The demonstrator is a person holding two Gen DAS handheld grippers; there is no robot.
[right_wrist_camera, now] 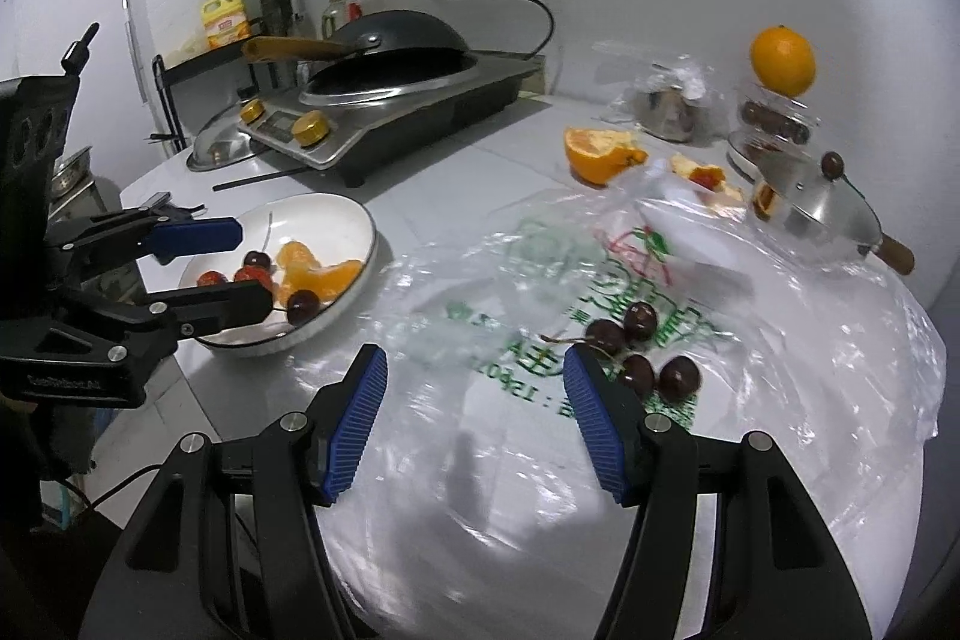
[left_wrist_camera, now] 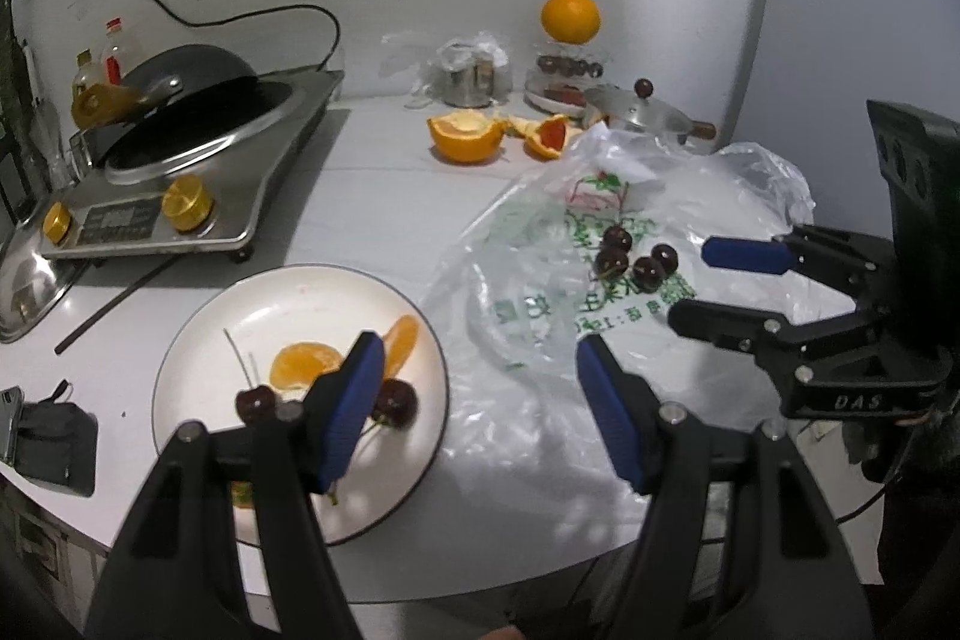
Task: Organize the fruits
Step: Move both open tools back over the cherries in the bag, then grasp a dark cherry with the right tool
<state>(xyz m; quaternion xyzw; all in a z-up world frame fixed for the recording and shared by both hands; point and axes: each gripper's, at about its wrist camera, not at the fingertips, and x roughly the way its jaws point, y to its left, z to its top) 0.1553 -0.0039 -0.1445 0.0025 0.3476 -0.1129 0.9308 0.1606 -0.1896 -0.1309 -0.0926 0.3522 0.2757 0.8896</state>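
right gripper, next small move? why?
Probably ease the right gripper forward and rightward to bracket the nearest cherry. Its jaws stand open and empty, four cherries lie loose on the plastic bag, and the plate already holds cherries and orange segments.

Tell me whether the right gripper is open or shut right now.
Open. The right gripper has its blue pads spread wide with nothing between them, just above the plastic bag, beside the loose cherries.

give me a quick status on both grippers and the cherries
Left gripper open, empty, at the plate's right edge. Right gripper open, empty, over the plastic bag. Four cherries loose on bag, just past its right finger. Nothing blocking.
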